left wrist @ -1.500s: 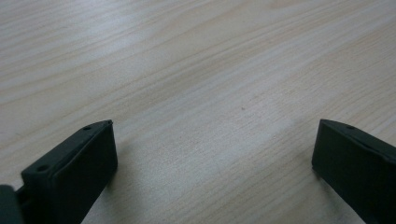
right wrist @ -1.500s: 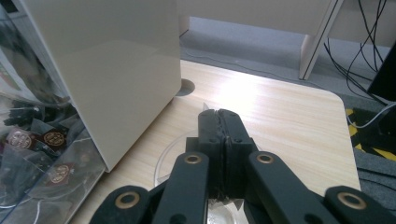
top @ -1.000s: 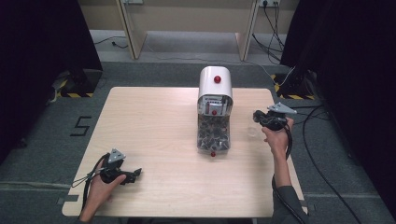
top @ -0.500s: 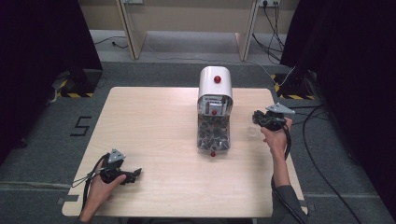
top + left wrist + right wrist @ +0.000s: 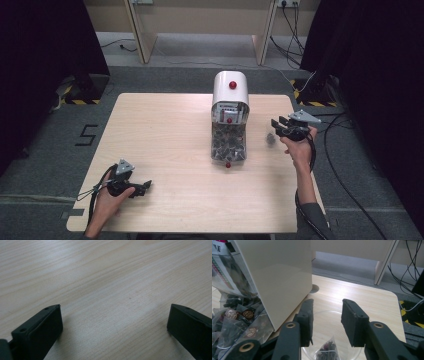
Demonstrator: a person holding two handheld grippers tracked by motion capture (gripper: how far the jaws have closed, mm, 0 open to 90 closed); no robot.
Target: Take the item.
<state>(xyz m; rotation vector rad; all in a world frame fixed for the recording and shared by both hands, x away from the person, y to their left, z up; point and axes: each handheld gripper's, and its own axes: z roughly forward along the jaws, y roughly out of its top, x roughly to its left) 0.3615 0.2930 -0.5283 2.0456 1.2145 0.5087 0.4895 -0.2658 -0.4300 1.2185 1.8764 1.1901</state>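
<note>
A white dispenser [image 5: 230, 92] with a red knob stands mid-table; its clear lower bin [image 5: 228, 144] holds several dark sachets [image 5: 235, 315]. My right gripper [image 5: 276, 123] hovers to its right, over a clear bowl [image 5: 320, 315]. Its jaws have just been opening and now stand apart with nothing pressed between the pads [image 5: 352, 322]. A dark sachet [image 5: 326, 350] lies in the bowl below them and shows as a blurred dark spot [image 5: 270, 139] in the high view. My left gripper [image 5: 145, 187] rests on the table at the near left, open [image 5: 115, 315] over bare wood.
The wooden table [image 5: 165, 130] has rounded corners and its right edge runs close behind my right hand. Cables [image 5: 340, 165] trail over the grey floor on the right. Wooden furniture legs [image 5: 137, 30] stand beyond the table's far edge.
The right gripper's jaws have parted and a dark sachet now shows blurred below them. The left gripper has stayed where it was.
</note>
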